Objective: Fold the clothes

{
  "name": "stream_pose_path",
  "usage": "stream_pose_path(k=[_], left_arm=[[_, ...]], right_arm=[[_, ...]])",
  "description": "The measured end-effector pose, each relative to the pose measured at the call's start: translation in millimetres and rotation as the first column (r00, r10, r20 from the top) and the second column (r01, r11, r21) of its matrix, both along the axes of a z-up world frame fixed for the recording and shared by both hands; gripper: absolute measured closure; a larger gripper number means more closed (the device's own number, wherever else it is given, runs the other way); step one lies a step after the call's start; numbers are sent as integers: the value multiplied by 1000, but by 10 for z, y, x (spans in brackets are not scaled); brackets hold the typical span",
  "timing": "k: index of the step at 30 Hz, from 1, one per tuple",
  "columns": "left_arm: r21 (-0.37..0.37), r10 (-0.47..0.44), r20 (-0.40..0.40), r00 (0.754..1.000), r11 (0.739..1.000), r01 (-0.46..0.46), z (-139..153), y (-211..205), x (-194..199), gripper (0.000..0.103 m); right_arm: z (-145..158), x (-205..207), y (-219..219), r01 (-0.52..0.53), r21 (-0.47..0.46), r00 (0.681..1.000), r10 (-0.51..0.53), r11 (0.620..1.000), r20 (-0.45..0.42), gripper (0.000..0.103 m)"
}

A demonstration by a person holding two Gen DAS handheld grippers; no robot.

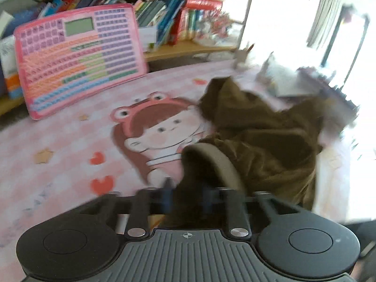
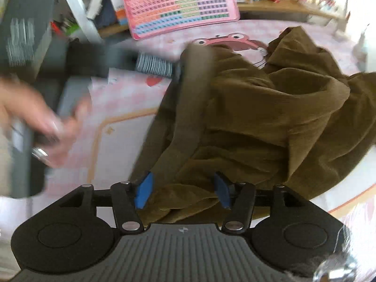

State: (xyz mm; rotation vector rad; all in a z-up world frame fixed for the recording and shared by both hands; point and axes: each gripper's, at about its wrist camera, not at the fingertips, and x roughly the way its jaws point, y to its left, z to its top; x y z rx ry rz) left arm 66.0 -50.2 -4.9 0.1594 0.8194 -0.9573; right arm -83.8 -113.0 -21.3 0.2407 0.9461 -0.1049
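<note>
An olive-brown garment [image 1: 258,136] [image 2: 270,108] lies crumpled on a pink cartoon table cover [image 1: 70,141] [image 2: 112,98]. A grey-beige band [image 1: 223,164] [image 2: 195,89] runs along one of its edges. My left gripper [image 1: 188,199] is blurred; its jaws are together with the band end of the fabric caught between them. In the right wrist view a hand [image 2: 35,117] holds that left gripper [image 2: 179,70] at the band's far end. My right gripper [image 2: 182,190] is open, its blue pads [image 2: 143,190] apart, with the near fold of fabric lying loose between them.
A pink toy tablet [image 1: 77,56] [image 2: 178,2] leans against a low shelf of books [image 1: 169,23] at the back. Papers and clutter [image 1: 282,80] sit behind the garment by a bright window. The cover's orange border [image 2: 122,117] runs left of the garment.
</note>
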Motion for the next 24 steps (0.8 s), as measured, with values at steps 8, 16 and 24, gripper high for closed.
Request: stream_pose_path(k=[8, 16, 24], left_arm=[[-111, 26, -63, 998, 993, -33, 250, 573, -127, 101], [82, -182, 120, 976, 982, 173, 118, 525, -711, 95], [102, -183, 271, 945, 982, 161, 185, 369, -727, 64]], right_arm=[[-141, -329, 170, 196, -260, 979, -202, 946, 4, 48], [-72, -1270, -418, 495, -406, 845, -534, 768, 19, 59], [142, -1432, -34, 400, -198, 917, -387, 895, 100, 57]])
